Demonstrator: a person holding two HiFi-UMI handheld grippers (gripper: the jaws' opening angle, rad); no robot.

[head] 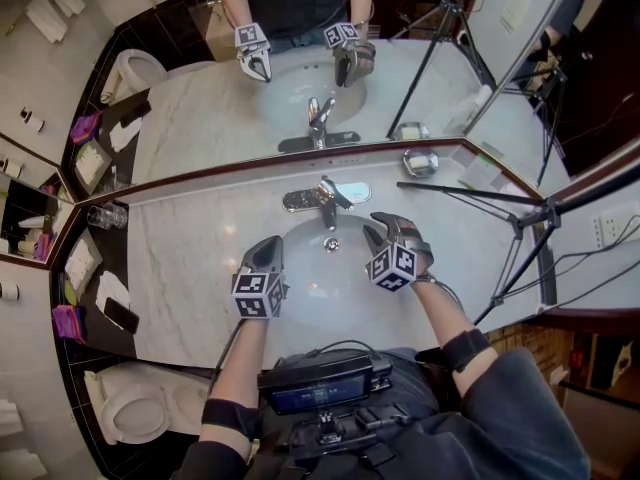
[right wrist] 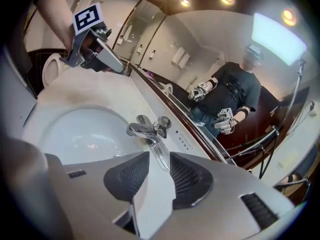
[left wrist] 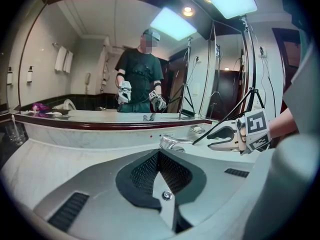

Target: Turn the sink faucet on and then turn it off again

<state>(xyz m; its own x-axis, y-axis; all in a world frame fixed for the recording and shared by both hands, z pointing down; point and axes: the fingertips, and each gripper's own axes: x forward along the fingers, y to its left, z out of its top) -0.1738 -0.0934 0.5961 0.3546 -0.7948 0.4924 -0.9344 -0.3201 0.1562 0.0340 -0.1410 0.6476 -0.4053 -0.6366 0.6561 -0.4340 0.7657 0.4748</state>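
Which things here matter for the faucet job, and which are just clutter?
Job: faucet, sink basin, right tool, open by it.
Lying about: glass, metal dish, tripod, toilet.

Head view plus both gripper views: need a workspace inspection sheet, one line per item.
Surface: marble counter with a white basin.
Job's things: chrome faucet, its lever pointing toward the right gripper; no water stream seen.
Clutter: glass tumbler, small metal dish.
Grippers: left gripper shut, empty, at the basin's left edge; right gripper open, lever in line with its gap, pads not on it.
Cables: wires run to a wall socket.
Surroundings: mirror, tripod, toilet.
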